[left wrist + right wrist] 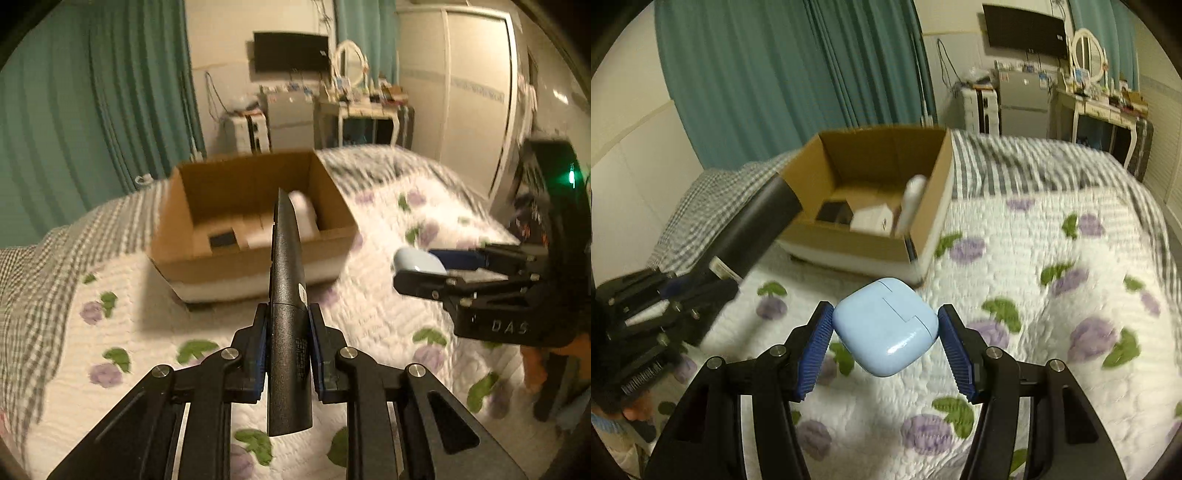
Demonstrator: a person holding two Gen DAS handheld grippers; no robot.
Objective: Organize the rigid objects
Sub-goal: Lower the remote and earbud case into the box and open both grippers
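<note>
Left claw (287,350) is pinching a long black tapered thing, looks like a vacuum nozzle or some tool body (288,295), gripped around its middle with the narrow tip pointing out toward the cardboard box (258,258). Right claw (885,334) is clamped on a pale blue earbud-style case (884,326), pads pressing on opposite corners, so it sits a bit diagonal in the grip. Both are held up above the flowered quilt (1052,295), near side of the box, not over it yet.

The box sits on the bed further back and already has stuff in it: a small black item (834,212), a white boxy thing (873,219), and a white bottle-ish object (912,201) leaning at the right wall. The free floor looks to be at the far left.

So for the drop, my take: carry each piece past the near rim before letting go, and lower in instead of dropping from height. That corner grip on the case looks kinda slippery, I'd keep it level and avoid quick swings. The black piece is long, so angle the tip down into the open left part so it doesn't knock the leaning bottle or catch the rim. One claw at a time, since they're close together.
</note>
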